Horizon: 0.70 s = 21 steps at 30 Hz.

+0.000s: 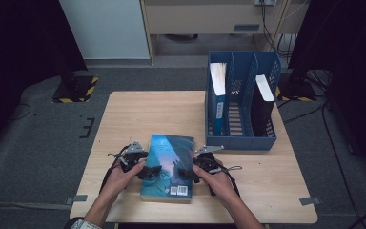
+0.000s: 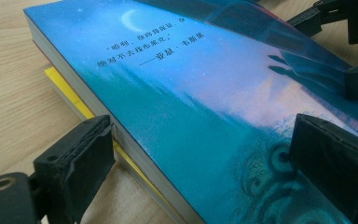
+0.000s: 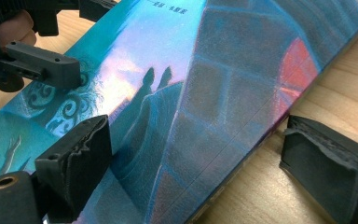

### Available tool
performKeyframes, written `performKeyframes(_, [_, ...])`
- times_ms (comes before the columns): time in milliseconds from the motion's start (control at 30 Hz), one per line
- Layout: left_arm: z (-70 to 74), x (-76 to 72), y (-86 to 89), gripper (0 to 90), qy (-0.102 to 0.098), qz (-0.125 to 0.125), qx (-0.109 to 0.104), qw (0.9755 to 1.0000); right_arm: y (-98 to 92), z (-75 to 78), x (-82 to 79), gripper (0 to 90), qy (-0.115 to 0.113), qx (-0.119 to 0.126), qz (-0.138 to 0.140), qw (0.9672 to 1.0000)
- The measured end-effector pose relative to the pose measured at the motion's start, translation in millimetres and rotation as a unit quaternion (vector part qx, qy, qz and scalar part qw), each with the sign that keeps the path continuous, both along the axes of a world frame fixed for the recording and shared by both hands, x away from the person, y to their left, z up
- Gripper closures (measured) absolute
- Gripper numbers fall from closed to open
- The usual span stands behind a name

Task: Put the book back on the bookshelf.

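A blue-covered book [image 1: 167,164] lies flat near the table's front edge, over a thinner yellow one [image 2: 81,105] that peeks out beneath it. My left gripper [image 1: 153,171] sits at the book's left side, open; in the left gripper view [image 2: 205,158] one jaw rests beside the page edge and the other hovers over the cover. My right gripper [image 1: 183,172] is at the right side, open; in the right gripper view [image 3: 200,158] one jaw stands over the cover and the other on the wood beside the spine. Neither pair of pads presses the book [image 3: 205,93].
A blue file rack [image 1: 240,142] stands at the table's back right, holding an upright blue book [image 1: 217,95] and a dark book [image 1: 263,102]. The wooden table [image 1: 138,114] stretches bare to the left and back. Dark stands and cables surround the table on the floor.
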<state>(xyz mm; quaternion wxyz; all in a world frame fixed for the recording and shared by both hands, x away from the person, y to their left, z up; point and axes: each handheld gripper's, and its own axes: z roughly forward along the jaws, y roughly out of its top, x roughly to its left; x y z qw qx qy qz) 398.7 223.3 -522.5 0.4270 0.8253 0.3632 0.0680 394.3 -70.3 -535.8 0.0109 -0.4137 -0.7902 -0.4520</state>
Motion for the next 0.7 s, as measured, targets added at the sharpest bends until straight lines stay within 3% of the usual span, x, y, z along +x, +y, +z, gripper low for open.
performKeyframes(333, [0.1, 1.7, 0.6, 5.3, -0.002, -0.003, 0.001, 1.0000, -3.2, 0.1, 2.4, 11.9, -0.004, 0.003, 0.004, 1.0000])
performKeyframes(367, [0.2, 1.6, 0.6, 5.3, -0.002, -0.002, 0.000, 1.0000, -4.0, 0.8, 2.8, 14.5, -0.006, 0.002, 0.003, 1.0000])
performKeyframes(400, [0.7, 1.6, 2.0, 5.3, -0.002, 0.001, 0.002, 1.0000, -5.6, 6.3, 1.6, 24.3, -0.024, -0.005, -0.008, 0.9997])
performKeyframes(433, [0.7, 1.6, 2.0, 5.3, -0.002, 0.001, 0.002, 1.0000, -5.6, 6.3, 1.6, 24.3, -0.024, -0.005, -0.008, 0.9997])
performKeyframes(500, [0.5, 1.7, 2.6, 5.3, -0.002, 0.000, 0.002, 1.0000, -8.1, 15.3, 1.2, 31.1, -0.048, 0.020, -0.015, 0.9985])
performKeyframes(533, [0.4, 1.7, 2.7, 5.4, -0.002, 0.000, 0.002, 1.0000, -4.5, 25.6, 0.5, 31.7, -0.040, 0.055, 0.011, 0.9976])
performKeyframes(567, [0.3, 1.6, 2.8, 5.4, -0.002, 0.000, 0.001, 1.0000, -4.5, 25.6, 0.5, 31.7, -0.040, 0.055, 0.011, 0.9976])
performKeyframes(600, [-0.5, 1.0, 2.9, 5.6, 0.003, 0.004, -0.004, 1.0000, 3.1, 30.0, -2.5, 29.6, -0.058, 0.017, 0.021, 0.9979])
performKeyframes(700, [-0.4, 0.0, 2.7, 5.5, 0.003, 0.005, -0.004, 1.0000, 3.5, 28.6, -2.4, 24.9, -0.050, 0.008, 0.021, 0.9985])
